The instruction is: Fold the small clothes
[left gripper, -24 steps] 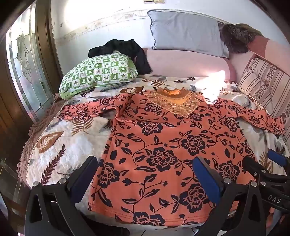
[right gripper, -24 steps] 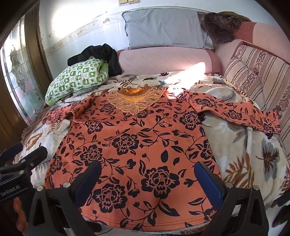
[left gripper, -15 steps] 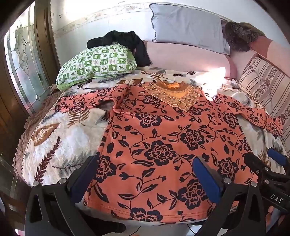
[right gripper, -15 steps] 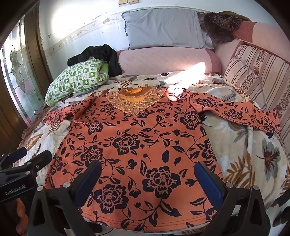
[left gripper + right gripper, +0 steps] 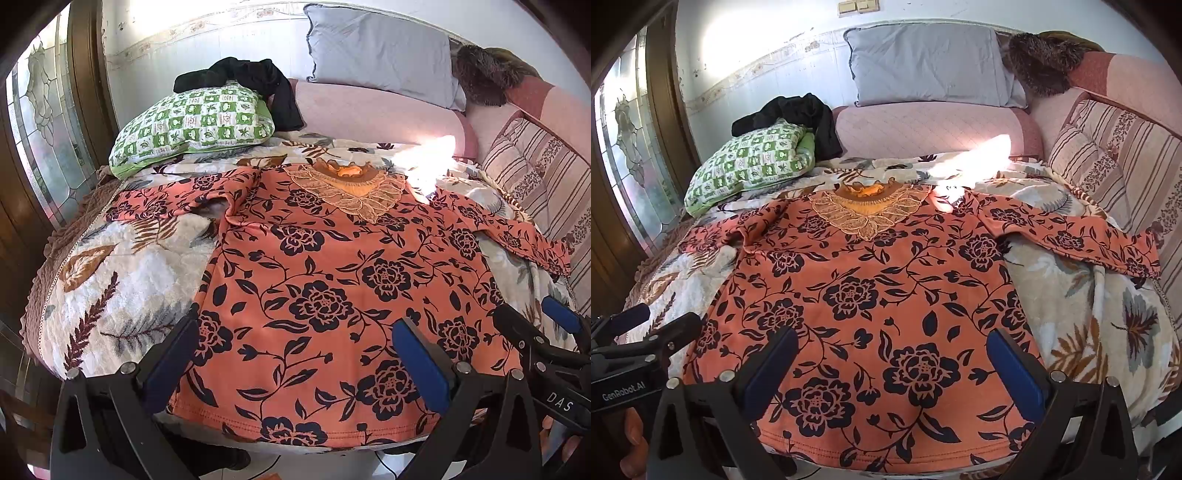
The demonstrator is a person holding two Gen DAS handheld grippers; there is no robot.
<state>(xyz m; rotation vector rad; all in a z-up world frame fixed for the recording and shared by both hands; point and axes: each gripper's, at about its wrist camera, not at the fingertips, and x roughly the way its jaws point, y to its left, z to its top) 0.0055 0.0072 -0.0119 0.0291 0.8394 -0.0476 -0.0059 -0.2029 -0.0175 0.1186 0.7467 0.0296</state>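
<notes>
An orange long-sleeved top with black flowers and a lace collar lies flat, face up, on the bed, sleeves spread to both sides; it also shows in the right wrist view. Its hem hangs at the near bed edge. My left gripper is open and empty, above the hem's left half. My right gripper is open and empty, above the hem's right half. The right gripper shows at the right edge of the left wrist view, and the left gripper at the left edge of the right wrist view.
A floral blanket covers the bed. A green checked pillow with a black garment on it lies at the back left. A grey pillow and pink bolster are behind; striped cushions stand on the right.
Both grippers have lifted and drawn back slightly from the top. The top has not moved. Both stay open.
</notes>
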